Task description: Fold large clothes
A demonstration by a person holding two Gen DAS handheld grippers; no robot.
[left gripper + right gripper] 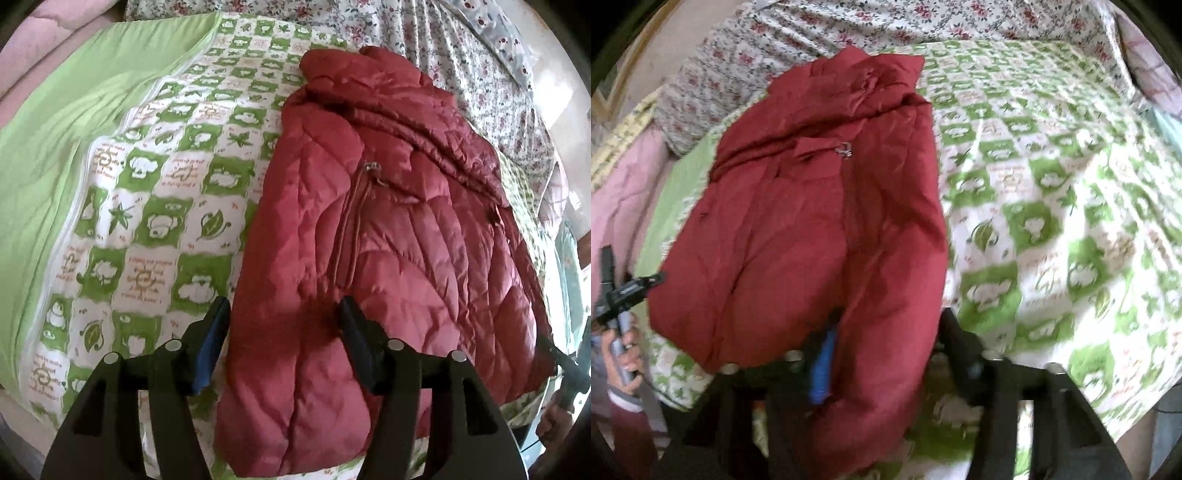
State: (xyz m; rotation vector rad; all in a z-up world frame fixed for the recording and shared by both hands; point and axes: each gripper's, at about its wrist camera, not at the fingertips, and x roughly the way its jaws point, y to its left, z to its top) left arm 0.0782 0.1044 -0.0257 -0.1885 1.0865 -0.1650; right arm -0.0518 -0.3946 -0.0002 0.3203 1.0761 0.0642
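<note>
I saw the red puffy jacket (388,240) lying on the bed, on top of the green and white checked quilt (155,192), with the flowery sheet (424,33) just behind its collar. My left tongs (284,332) stood wide apart over the jacket's near edge, holding nothing. My right tongs (886,343) were spread around a thick fold of the jacket, though that picture was blurry.

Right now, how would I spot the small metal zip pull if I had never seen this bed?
Start at the green-and-white checked bedspread and find the dark red puffy jacket lying on it. Partway up the jacket's front, at the top of a zip, sits the small zip pull, the only shiny silver bit on all that red.
</note>
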